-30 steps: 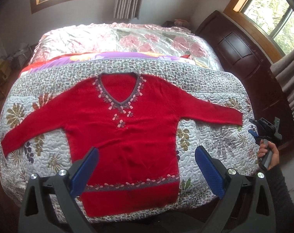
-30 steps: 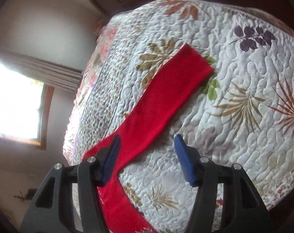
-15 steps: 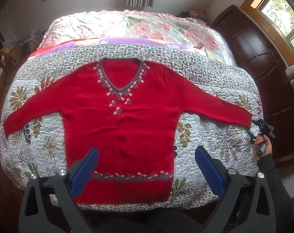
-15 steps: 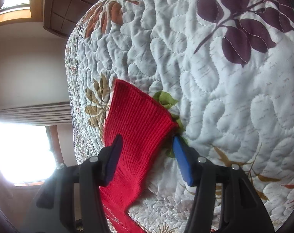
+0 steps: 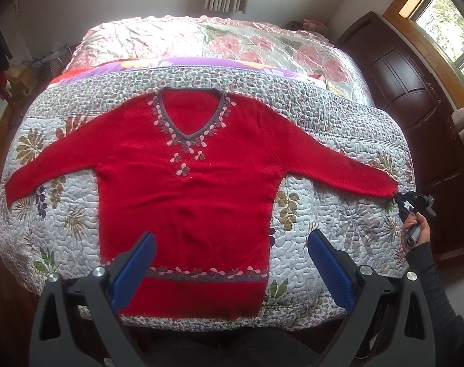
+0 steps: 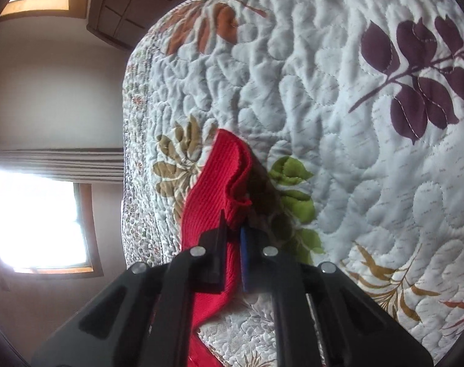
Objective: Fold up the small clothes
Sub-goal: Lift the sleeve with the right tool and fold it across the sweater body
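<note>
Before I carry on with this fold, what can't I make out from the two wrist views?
- Sweater hem corners, left wrist view: covered by the left gripper fingers.
- Cuff between the pads, right wrist view: the right gripper fingers hide how deep the grip goes.
- Right gripper, left wrist view: too small to judge its hold.
- Sweater body, right wrist view: cut off by the frame's lower edge.
- Sweater back: face down on the quilt.

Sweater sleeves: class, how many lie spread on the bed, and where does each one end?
2. On the red sweater, one sleeve ends free at the quilt's left edge; the other sleeve ends at the right edge, its cuff pinched in the right tongs.
</note>
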The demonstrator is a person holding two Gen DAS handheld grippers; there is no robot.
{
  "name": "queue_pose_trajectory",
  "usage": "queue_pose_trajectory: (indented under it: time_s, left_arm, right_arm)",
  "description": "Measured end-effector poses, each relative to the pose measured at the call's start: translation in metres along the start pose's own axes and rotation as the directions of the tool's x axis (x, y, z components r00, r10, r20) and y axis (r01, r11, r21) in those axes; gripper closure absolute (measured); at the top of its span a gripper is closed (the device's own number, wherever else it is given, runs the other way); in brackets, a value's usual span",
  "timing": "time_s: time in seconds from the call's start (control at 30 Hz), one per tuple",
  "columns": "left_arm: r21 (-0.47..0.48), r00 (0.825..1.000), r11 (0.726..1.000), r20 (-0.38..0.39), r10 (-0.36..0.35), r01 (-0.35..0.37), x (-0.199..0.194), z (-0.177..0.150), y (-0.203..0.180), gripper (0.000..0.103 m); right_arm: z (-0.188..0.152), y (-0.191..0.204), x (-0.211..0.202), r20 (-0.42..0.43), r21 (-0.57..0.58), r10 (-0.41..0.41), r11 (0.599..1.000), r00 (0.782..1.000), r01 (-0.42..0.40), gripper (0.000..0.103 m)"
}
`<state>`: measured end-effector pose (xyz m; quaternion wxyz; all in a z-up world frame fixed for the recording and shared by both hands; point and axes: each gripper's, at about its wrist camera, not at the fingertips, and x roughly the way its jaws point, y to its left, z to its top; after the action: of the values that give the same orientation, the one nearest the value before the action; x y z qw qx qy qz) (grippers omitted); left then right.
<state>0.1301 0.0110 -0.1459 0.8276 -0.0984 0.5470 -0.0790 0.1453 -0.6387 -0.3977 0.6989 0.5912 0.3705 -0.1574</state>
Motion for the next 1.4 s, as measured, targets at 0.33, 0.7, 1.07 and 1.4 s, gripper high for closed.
queue_pose_trajectory:
  time_s: [0.33,0.7,1.07,1.4]
  left_arm:
    - [-0.042,0.998,0.999,0.05,-0.031,0.033,-0.012,0.004,0.043,0.004]
    - [-0.122,0.997,0.992,0.076,-0.033,0.042,-0.015,0.001,0.104,0.004]
    - [-0.157,0.995,0.984,0.068,-0.076,0.086,0.001,0.007,0.16,0.004]
    - [-0.125,0.987,0.98,0.059,-0.149,0.155,0.025,0.043,0.205,0.004]
  right_arm:
    - [-0.043,0.124,-0.031,0.051,-0.296,0.021,0.955,0.999,-0.005,0.097]
    - [-0.128,0.242,-0.037,0.052,-0.597,0.029,0.802,0.998,0.008,0.097]
    - [-0.214,0.316,-0.005,-0.005,-0.727,0.035,0.686,0.999,-0.028,0.097]
    - [-0.32,0.35,0.067,-0.084,-0.795,-0.037,0.605,0.996,-0.045,0.097]
